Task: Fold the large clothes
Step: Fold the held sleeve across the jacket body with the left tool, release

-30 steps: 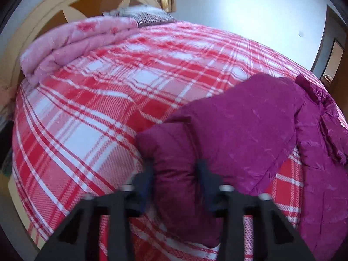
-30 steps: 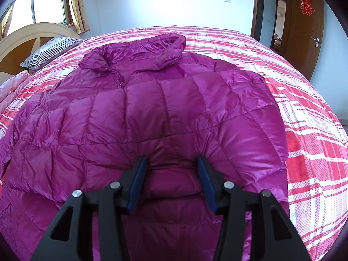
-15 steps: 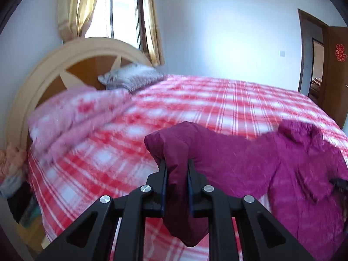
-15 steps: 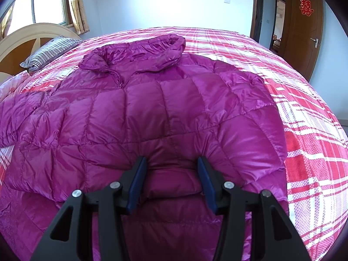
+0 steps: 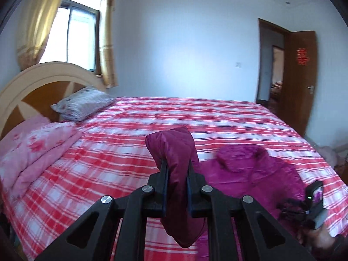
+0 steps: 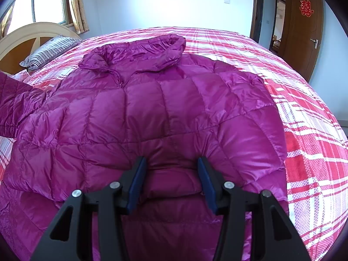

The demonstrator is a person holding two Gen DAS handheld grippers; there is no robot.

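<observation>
A magenta quilted down jacket (image 6: 165, 108) lies spread front-up on the red plaid bed (image 6: 308, 134), collar toward the far side. My left gripper (image 5: 176, 169) is shut on the jacket's sleeve (image 5: 174, 150) and holds it up off the bed; the cuff end hangs below the fingers. In the right wrist view the raised sleeve (image 6: 15, 104) shows at the left edge. My right gripper (image 6: 171, 167) sits low on the jacket's near part, its blue pads against a puffy fold that fills the gap between them.
A striped pillow (image 5: 82, 106) and a folded pink quilt (image 5: 37, 150) lie by the arched headboard (image 5: 32, 80) at the left. A brown door (image 5: 302, 78) stands open at the far right. A person's hand (image 5: 317, 239) shows at the lower right.
My left gripper closed on the sleeve and lifted it well above the bed, tilting up so the wall and window came into view. The right gripper stayed still.
</observation>
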